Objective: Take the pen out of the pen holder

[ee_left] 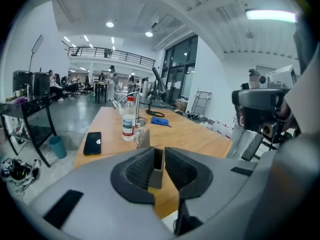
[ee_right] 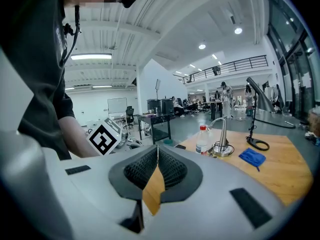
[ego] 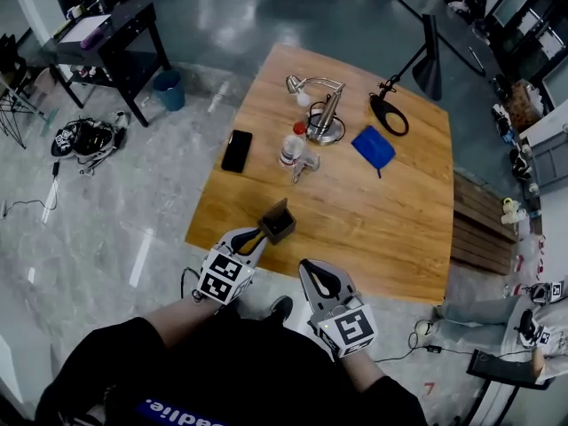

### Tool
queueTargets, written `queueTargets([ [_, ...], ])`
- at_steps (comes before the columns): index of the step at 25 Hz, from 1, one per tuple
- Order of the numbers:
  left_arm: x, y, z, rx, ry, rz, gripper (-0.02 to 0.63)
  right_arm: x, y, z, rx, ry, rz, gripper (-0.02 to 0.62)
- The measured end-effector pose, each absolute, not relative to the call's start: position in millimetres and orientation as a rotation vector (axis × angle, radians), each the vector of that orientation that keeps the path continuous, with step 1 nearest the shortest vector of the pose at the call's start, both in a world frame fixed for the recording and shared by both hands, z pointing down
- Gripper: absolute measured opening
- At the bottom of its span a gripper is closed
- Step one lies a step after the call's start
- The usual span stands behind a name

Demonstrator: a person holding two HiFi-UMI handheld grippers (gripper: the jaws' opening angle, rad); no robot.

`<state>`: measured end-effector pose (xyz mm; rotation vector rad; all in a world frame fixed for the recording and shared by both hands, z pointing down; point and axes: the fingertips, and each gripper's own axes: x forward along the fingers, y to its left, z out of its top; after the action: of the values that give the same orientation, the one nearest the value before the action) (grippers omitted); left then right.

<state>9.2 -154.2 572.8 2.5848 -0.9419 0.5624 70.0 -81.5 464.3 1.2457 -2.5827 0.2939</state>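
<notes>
The pen holder is a small dark open box near the front left edge of the wooden table. No pen shows in it from any view. My left gripper reaches it from the front edge. In the left gripper view one wall of the holder stands in the gap of the left gripper, whose jaws are a little apart and open. My right gripper hangs in front of the table edge, to the right of the holder. In its own view the right gripper is shut on nothing.
On the table lie a black phone, a water bottle, a metal desk lamp, a blue cloth and a black lamp. A black side table and a blue bin stand at far left.
</notes>
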Motion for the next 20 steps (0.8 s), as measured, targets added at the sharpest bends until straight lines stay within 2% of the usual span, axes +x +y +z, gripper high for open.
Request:
queueTargets([
  [20,20.0,-187.9,634.3,2.319,-1.077,0.558,0.061,110.6,-72.1,479.5,1.229,-2.557,0.318,0.006],
])
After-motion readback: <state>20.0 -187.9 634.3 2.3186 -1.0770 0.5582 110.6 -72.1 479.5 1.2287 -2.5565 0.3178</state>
